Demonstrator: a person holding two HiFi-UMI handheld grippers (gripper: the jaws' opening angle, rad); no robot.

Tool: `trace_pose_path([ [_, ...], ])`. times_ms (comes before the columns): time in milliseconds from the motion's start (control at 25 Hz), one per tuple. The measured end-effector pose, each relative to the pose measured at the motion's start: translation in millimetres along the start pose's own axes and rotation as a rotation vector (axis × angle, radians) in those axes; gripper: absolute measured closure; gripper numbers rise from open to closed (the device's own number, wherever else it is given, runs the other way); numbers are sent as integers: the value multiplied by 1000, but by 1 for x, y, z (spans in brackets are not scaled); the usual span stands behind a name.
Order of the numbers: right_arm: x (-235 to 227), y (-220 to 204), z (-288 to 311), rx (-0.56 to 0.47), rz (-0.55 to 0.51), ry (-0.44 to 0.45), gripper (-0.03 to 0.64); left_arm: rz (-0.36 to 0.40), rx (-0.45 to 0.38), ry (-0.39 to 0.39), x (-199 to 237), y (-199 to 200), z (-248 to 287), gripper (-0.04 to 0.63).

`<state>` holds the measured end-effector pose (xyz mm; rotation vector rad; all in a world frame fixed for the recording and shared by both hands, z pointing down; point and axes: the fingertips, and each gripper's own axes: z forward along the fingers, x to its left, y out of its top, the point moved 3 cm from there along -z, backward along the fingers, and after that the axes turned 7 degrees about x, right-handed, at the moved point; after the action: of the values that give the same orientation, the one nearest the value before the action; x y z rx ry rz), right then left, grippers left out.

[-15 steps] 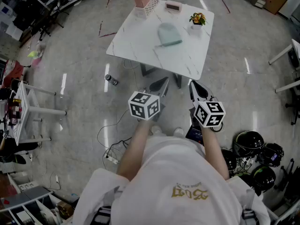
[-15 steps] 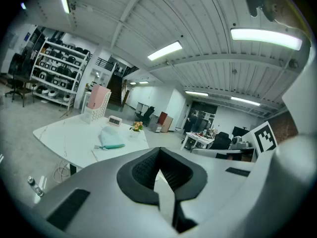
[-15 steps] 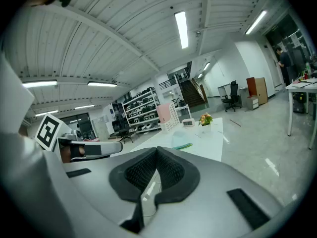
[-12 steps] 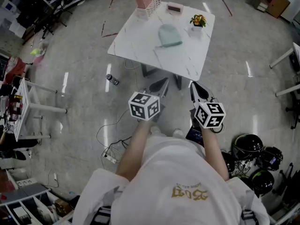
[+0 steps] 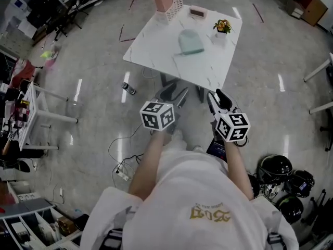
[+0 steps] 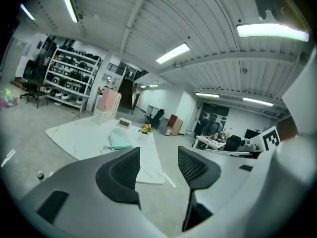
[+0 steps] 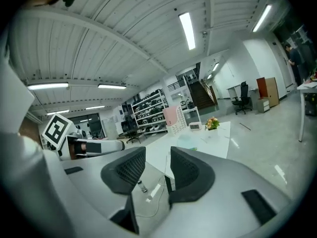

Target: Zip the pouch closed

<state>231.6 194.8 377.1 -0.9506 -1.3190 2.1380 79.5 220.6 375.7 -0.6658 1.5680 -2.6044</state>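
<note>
Zero progress, I'd say: in the head view the left gripper [image 5: 176, 95] and right gripper [image 5: 215, 99] hang mid-frame over glossy grey floor [image 5: 93, 113], well apart from the mint pouch [image 5: 189, 41] on the white marble table [image 5: 156, 51] up top. Left gripper view: jaws wide apart, empty, workshop shelving [image 6: 69, 83] at left. Right gripper view: same gap, nothing between.

Hand-held gripper [image 6: 158, 158] spread, pouch [image 6: 119, 141] on table [image 6: 74, 135]
</note>
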Motion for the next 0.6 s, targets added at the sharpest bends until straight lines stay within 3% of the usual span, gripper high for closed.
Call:
trace_pose_path([
  [360, -9, 3, 40, 29, -3, -32, 472, 32, 31, 1, 34, 12, 25, 356],
  [600, -20, 4, 115, 59, 2, -72, 472, 64, 72, -9, 107, 23, 65, 397],
])
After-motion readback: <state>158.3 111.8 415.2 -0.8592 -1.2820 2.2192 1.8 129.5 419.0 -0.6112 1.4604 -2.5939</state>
